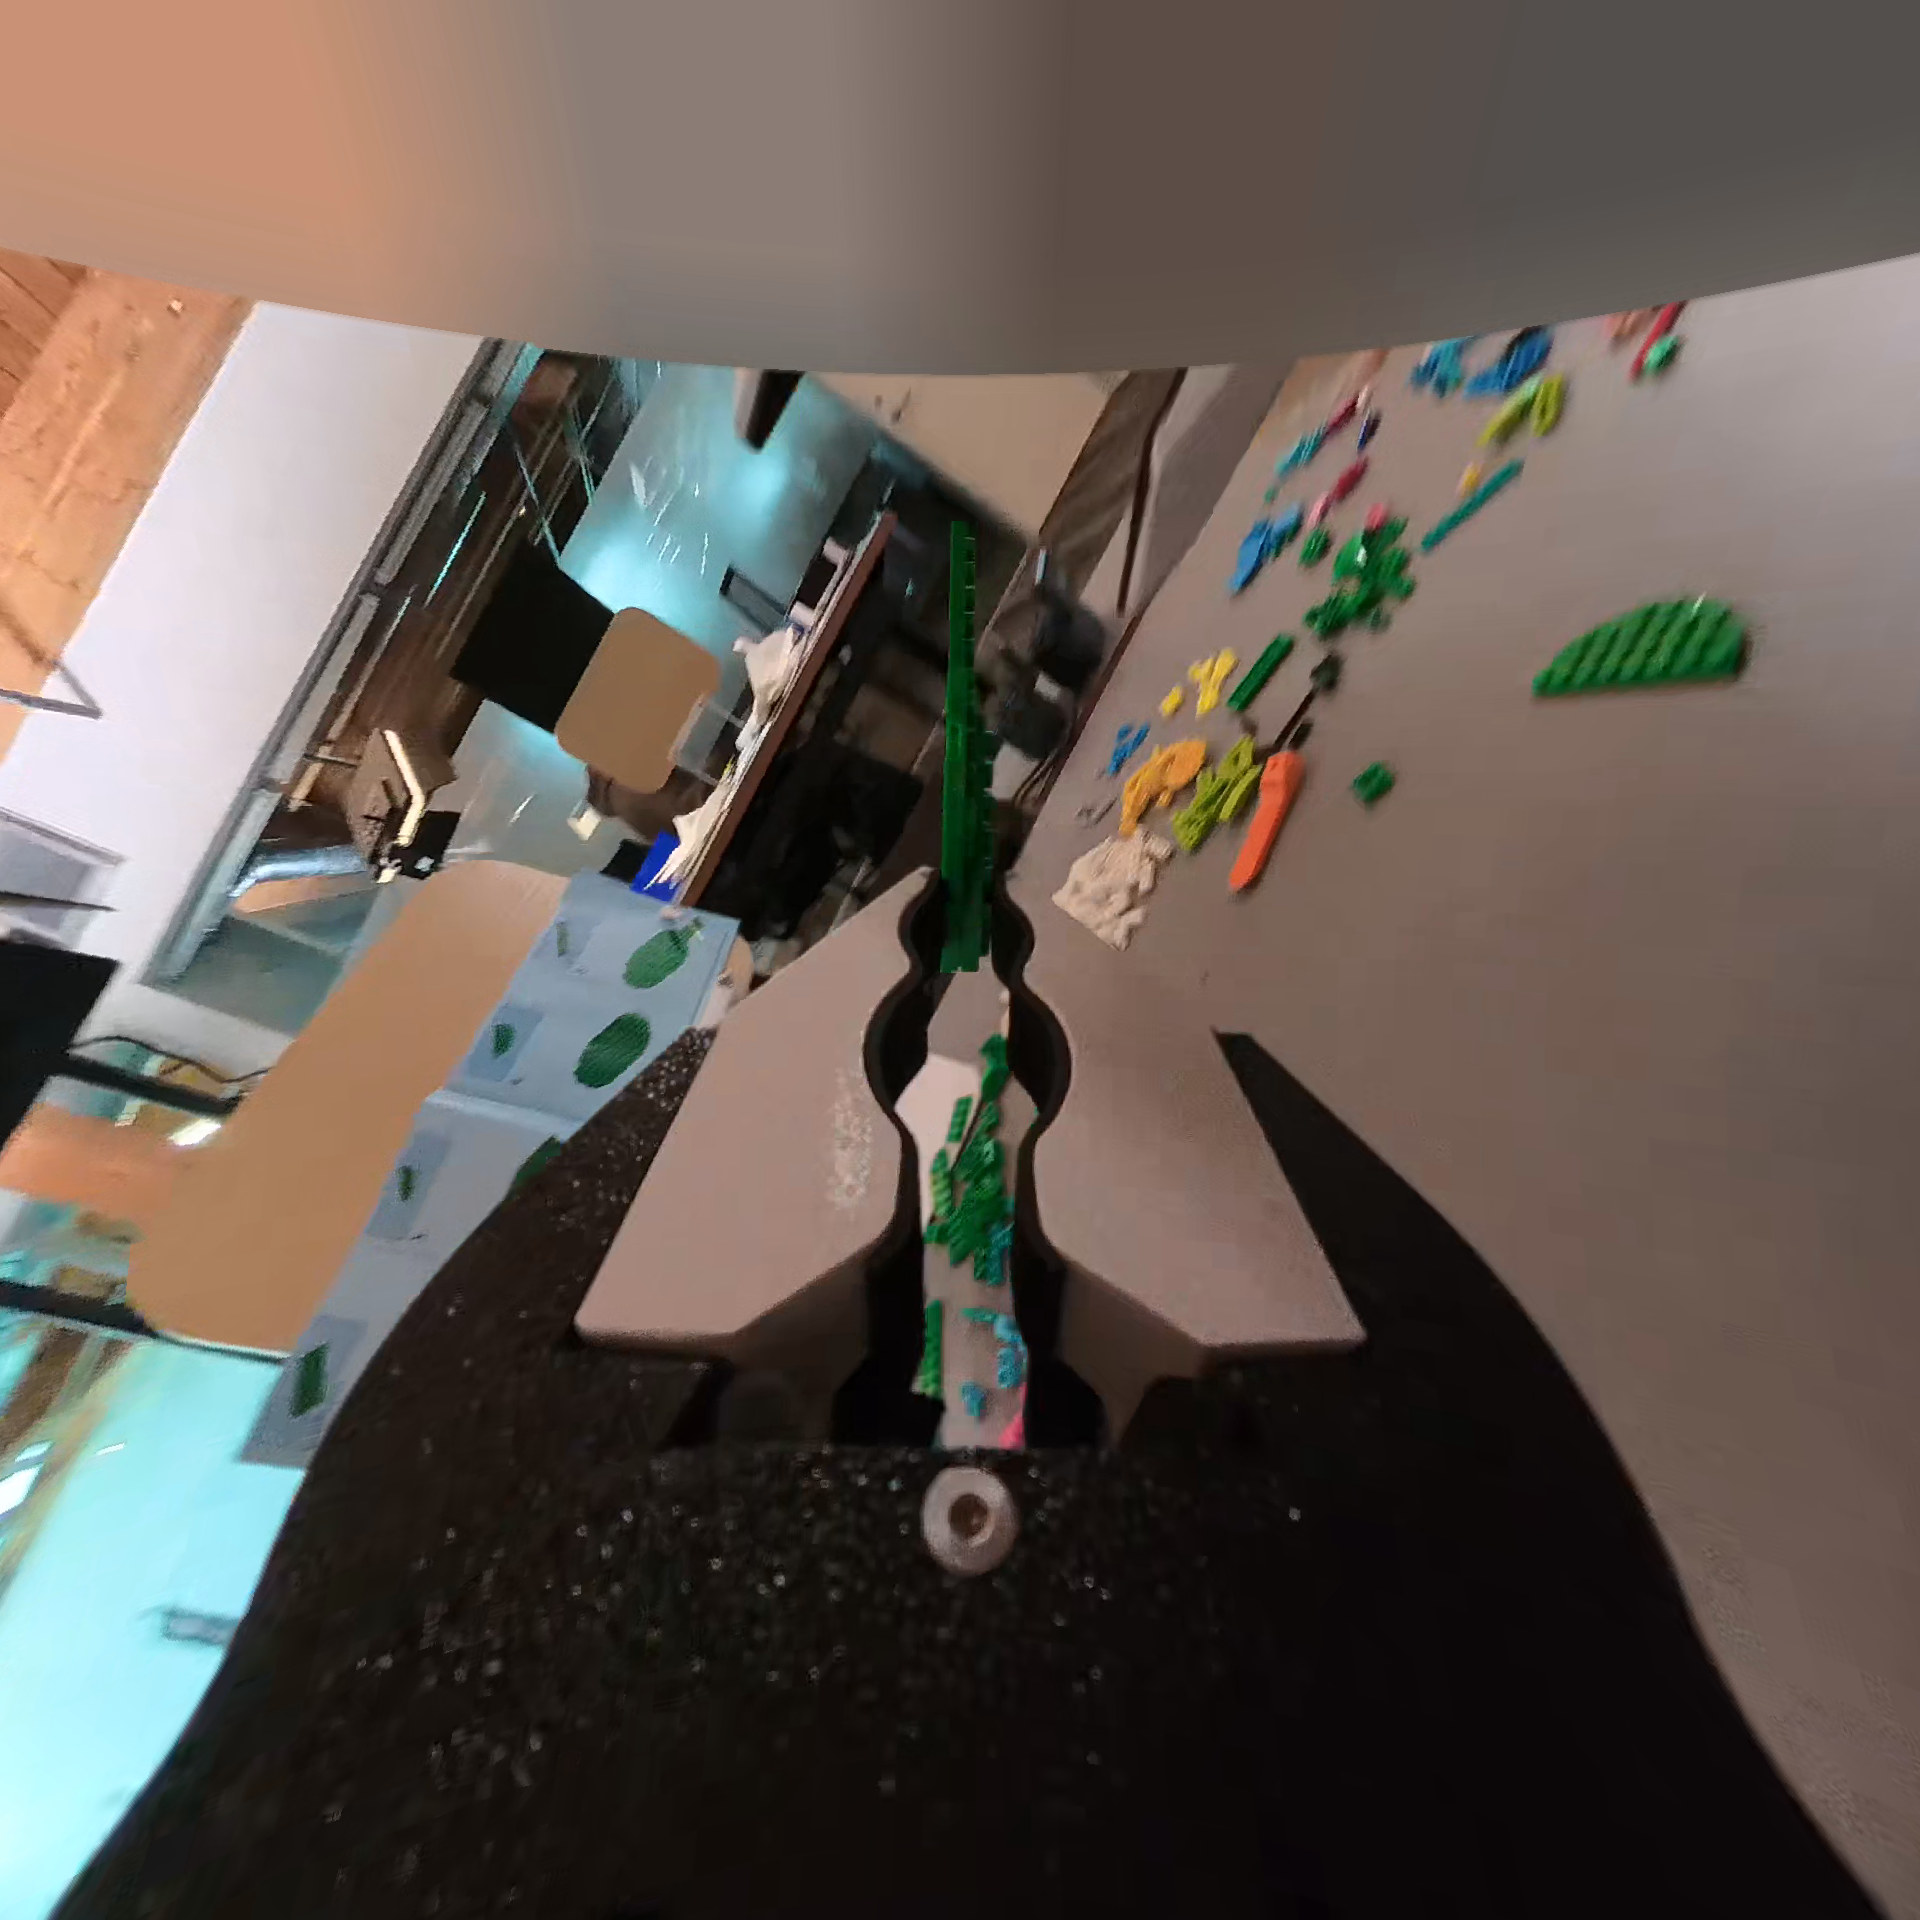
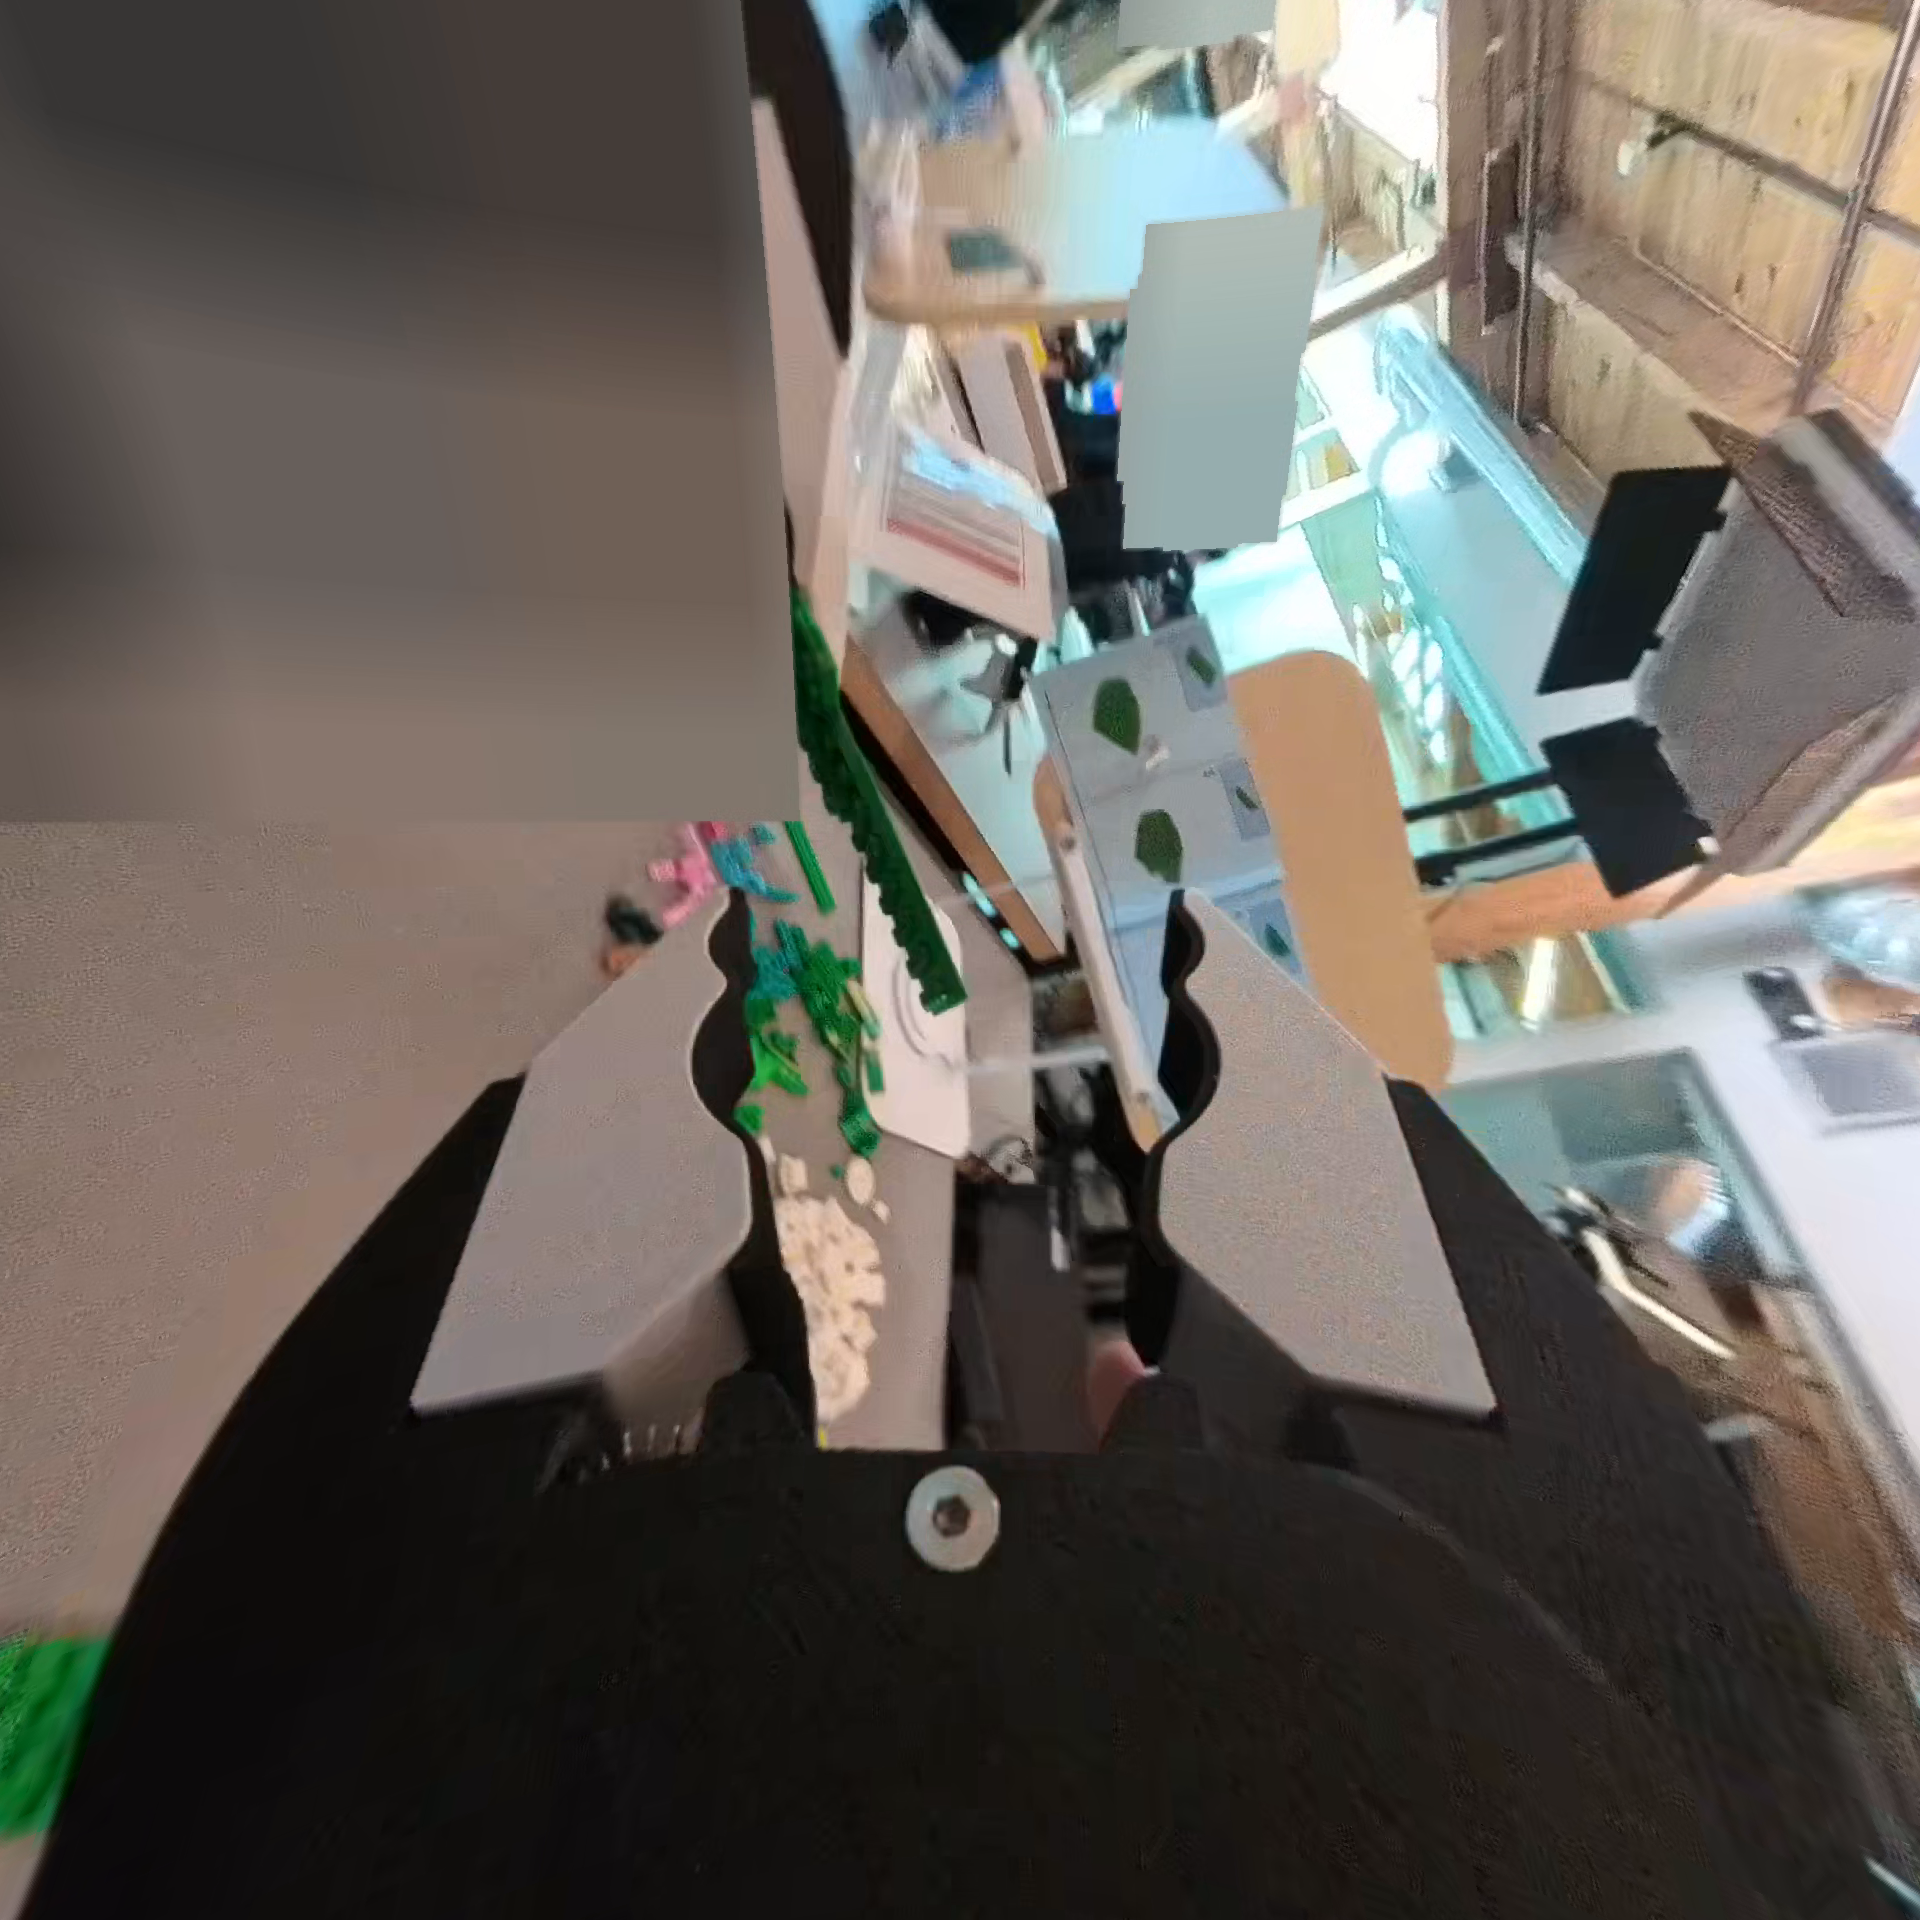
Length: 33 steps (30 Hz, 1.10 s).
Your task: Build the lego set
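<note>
Left wrist view: the left tongs [image 1: 964,925] are nearly closed on a thin green plate [image 1: 964,727], seen edge-on. Both grey fingertips [image 1: 914,914] press against its lower end, and the plate stands out past the tips, away from the camera. To the right lies the grey worktop [image 1: 1558,1039], tilted in this view. On it lie many small bricks: a white heap [image 1: 1112,883] just right of the fingertips, then a yellow heap [image 1: 1164,774], lime pieces [image 1: 1221,795] and an orange tool [image 1: 1268,821]. Farther off sit a half-round green plate [image 1: 1642,649], a green cluster [image 1: 1366,582] and blue and pink pieces near the far edge. Between the fingers, lower down, a green pile [image 1: 971,1184] shows on the worktop. To the left stands a pale-blue booklet [image 1: 582,1029] with green shapes on its pages.

Right wrist view: the right tongs [image 2: 961,935] stand wide apart with nothing between the pads. Beyond the gap the same green plate [image 2: 883,862] hangs slanted above the worktop [image 2: 312,1039], near the left fingertip [image 2: 717,935] but not touching it. Under it lie a green and teal pile [image 2: 810,1018], pink pieces [image 2: 686,868] and, closer in, white bricks [image 2: 831,1278]. The booklet [image 2: 1153,790] stands just beyond the right fingertip. At the lower left edge a green blur [image 2: 42,1725] shows; what it is cannot be told.
</note>
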Available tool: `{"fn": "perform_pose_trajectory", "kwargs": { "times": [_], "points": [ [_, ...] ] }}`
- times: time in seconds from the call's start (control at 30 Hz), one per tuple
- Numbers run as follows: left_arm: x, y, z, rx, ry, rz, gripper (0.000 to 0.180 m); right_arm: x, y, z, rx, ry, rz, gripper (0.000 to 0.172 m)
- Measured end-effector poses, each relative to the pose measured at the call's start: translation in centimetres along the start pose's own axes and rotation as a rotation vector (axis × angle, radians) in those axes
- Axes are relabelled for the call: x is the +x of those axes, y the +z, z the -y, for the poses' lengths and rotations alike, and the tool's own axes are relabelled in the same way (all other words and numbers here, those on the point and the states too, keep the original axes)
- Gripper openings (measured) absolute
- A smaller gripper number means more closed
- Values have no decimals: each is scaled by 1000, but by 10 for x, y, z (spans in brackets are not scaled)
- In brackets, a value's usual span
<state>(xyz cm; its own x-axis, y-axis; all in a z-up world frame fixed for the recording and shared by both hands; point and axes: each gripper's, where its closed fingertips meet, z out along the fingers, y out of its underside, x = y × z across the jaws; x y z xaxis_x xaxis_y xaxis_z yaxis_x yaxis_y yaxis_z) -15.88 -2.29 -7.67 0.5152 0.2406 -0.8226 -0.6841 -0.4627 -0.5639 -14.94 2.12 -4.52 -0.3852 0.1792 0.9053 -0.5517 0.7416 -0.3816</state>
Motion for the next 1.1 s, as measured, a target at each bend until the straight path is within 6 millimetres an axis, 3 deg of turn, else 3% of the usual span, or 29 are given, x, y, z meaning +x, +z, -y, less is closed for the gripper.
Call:
{"fn": "perform_pose_trajectory", "kwargs": {
  "times": [0.13,0.23,0.4,0.43,0.5,0.6,0.7,0.87,1.1],
  "points": [
    [8,7,-1,-87,132,-5,5,-20,24,-18,-244,-243,-1,84],
    [12,7,1,-83,127,-23,5,-30,35,-18,-247,-269,19,83],
    [13,7,2,-95,109,-35,5,-27,43,-19,-243,-334,-30,77],
    [13,7,3,-97,101,-39,5,-28,44,-17,-233,-344,-33,74],
    [13,6,5,-97,77,-48,5,-25,46,-14,-221,-389,-75,45],
    [13,6,4,-118,62,-54,5,-18,47,-17,-255,-465,-131,38],
    [13,6,5,-131,64,-57,5,-25,49,-13,-221,-426,-103,39],
    [11,7,4,-165,51,-53,6,-28,47,3,-97,-289,-74,57],
    [15,6,6,-166,42,-90,5,-29,46,3,-44,-221,-52,52]
  ]
}}
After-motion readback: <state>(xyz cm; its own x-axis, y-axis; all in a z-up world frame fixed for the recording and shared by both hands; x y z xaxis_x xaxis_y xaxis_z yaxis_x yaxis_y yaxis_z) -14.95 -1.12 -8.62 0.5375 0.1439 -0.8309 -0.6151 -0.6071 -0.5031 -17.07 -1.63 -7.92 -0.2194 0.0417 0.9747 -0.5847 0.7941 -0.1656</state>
